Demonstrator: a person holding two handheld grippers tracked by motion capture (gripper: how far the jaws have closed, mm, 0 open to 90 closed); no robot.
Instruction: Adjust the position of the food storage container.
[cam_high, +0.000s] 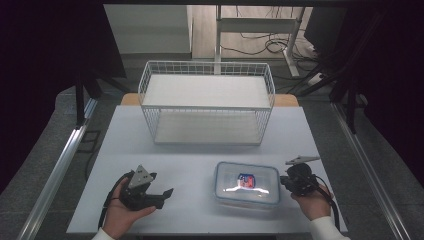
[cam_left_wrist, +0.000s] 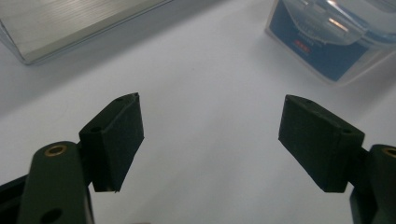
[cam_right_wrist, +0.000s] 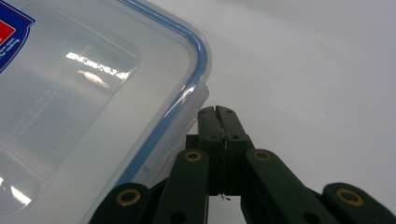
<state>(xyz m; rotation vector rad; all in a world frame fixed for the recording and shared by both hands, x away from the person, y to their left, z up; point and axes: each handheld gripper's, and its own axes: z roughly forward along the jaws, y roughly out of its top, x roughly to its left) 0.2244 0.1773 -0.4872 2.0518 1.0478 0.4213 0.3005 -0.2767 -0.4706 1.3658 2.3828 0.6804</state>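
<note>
I judge the work to be at its very start: the clear plastic container (cam_high: 246, 183) with its blue-edged lid sits flat on the near right part of the white table (cam_high: 150, 150), lid on, and nothing has been lifted or placed yet. The white wire basket (cam_high: 207, 102) stands at the far middle of the table, well apart from the container, and both of its levels look bare; if the container is meant to go there, all of that is left to do. My right gripper (cam_right_wrist: 217, 112) has its jaws pressed fully together with nothing between them. Its closed tip lies just beside the container's near right corner, right at the lid's rim; I cannot tell whether it touches the plastic or stops barely short of it. In the high view it rests in my hand at the container's right side. My left gripper (cam_high: 167, 192) lies on the near left of the table, jaws spread wide and holding nothing, the pads (cam_left_wrist: 116, 135) hanging over bare tabletop and pointing toward the container, which is well apart from them to the right.
</note>
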